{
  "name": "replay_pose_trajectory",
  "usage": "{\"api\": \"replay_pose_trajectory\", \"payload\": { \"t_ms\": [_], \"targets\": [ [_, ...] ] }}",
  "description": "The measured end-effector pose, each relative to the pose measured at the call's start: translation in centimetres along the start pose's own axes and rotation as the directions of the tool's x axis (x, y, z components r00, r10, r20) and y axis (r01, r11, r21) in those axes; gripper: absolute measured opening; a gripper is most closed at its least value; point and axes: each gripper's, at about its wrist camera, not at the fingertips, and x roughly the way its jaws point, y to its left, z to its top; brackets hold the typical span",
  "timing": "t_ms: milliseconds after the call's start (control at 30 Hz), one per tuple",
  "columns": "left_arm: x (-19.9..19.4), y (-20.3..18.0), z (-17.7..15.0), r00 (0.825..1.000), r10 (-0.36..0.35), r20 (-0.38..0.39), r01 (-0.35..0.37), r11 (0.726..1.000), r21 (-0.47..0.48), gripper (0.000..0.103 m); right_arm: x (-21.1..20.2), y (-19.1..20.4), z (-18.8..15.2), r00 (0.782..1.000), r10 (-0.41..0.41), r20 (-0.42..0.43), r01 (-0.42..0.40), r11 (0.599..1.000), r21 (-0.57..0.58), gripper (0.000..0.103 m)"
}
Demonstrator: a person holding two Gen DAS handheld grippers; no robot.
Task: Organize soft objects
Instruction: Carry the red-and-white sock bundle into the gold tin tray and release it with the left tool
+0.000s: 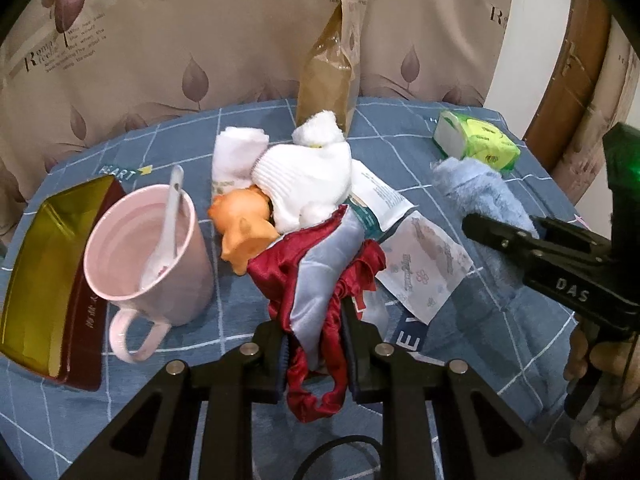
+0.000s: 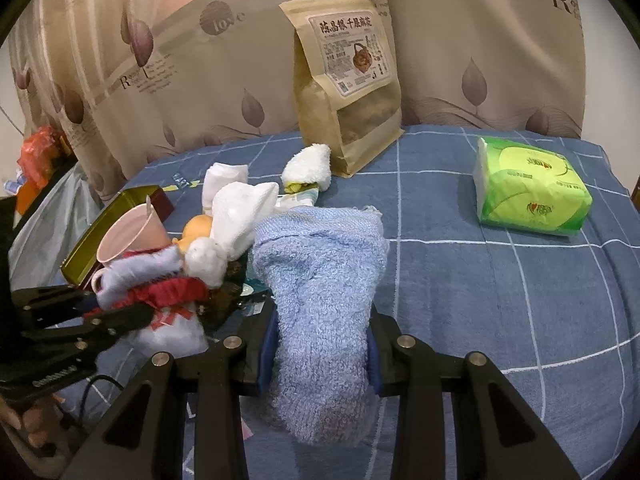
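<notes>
Left tool is clamped tight on the red-and-grey satin cloth, pinching a bunched fold with a red loop hanging below the pads. That cloth sits mid-surface, right at the foot of the pile. Right tool has its pads pressed on the blue fluffy towel, which stretches away from it toward the far edge of the blue checked surface.

Now the risks. The satin looks slippery and only a small pinch of it is held, so a quick pull could let it slide out. Its far end lies against the white socks and the orange toy; if it is caught under them, lifting may drag that heap over. Just to the left stands the pink mug with a spoon in it, near the gold tin. A sideways swing of the cloth could clip the mug and tip it. The packets beside the cloth could get swept along too.

On the right, the towel is thick and floppy; held at one end, it may sag, trail across the surface, and drag toward the green tissue pack.
</notes>
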Motion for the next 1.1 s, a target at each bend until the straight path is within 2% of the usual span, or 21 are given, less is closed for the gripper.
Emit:
{"api": "replay_pose_trajectory", "payload": {
  "t_ms": [333, 533, 633, 800, 933, 1100],
  "targets": [
    [-2.7, 0.9, 0.2, 0.999, 0.022, 0.048, -0.021, 1.0, -0.017, 0.021, 0.8, -0.5, -0.4, 0.999, -0.041, -0.009, 0.041, 0.999, 0.004, 0.033],
    [-4.6, 2.9, 0.6, 0.993, 0.068, 0.093, -0.064, 0.997, -0.053, 0.021, 0.9, -0.3, -0.5, 0.999, -0.051, -0.004, 0.051, 0.999, -0.006, 0.033],
    [-5.4, 4.3, 0.9, 0.988, 0.119, 0.1, -0.112, 0.991, -0.072, 0.021, 0.9, -0.3, -0.6, 0.998, -0.057, -0.001, 0.057, 0.998, -0.009, 0.033],
    [-6.6, 8.0, 1.2, 0.971, 0.217, 0.102, -0.203, 0.97, -0.133, 0.021, 0.7, -0.3, -0.6, 0.998, -0.067, 0.012, 0.067, 0.998, -0.008, 0.033],
    [-7.1, 11.8, 1.2, 0.946, 0.314, 0.079, -0.294, 0.936, -0.194, 0.022, 0.7, -0.2, -0.7, 0.997, -0.071, 0.019, 0.071, 0.997, -0.007, 0.033],
    [-7.3, 16.3, 0.9, 0.918, 0.394, 0.042, -0.371, 0.892, -0.259, 0.021, 0.6, -0.2, -0.7, 0.997, -0.076, 0.022, 0.077, 0.997, -0.011, 0.033]
  ]
}}
